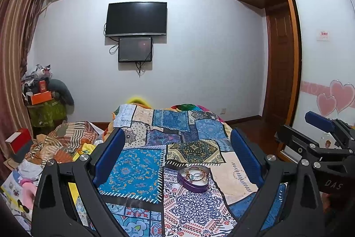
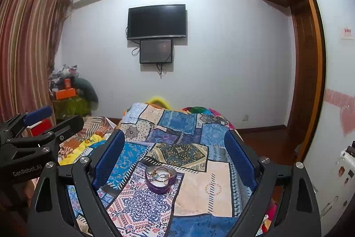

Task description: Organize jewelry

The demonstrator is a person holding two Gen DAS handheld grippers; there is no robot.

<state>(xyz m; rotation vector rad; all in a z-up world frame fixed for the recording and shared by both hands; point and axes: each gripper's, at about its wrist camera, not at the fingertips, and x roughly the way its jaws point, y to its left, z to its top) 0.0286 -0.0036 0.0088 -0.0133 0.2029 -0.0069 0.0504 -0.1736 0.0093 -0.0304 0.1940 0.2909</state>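
Note:
A purple heart-shaped tin (image 1: 193, 179) sits on the patchwork bedspread (image 1: 137, 170) and holds several bracelets and rings (image 1: 196, 173). It also shows in the right wrist view (image 2: 160, 179), with the jewelry (image 2: 160, 173) inside it. My left gripper (image 1: 177, 154) is open and empty, raised above the bed with the tin between and below its fingers. My right gripper (image 2: 175, 154) is open and empty, held the same way over the bedspread (image 2: 199, 190). Each gripper shows at the edge of the other's view: the right one (image 1: 319, 126) and the left one (image 2: 37, 114).
The bed runs toward a white wall with a TV (image 1: 136, 18) and a small screen under it. Crumpled striped bedding (image 1: 66, 143) and clutter lie at the left. A wardrobe with sliding doors (image 1: 321, 54) stands at the right, beside a wooden door (image 2: 304, 72).

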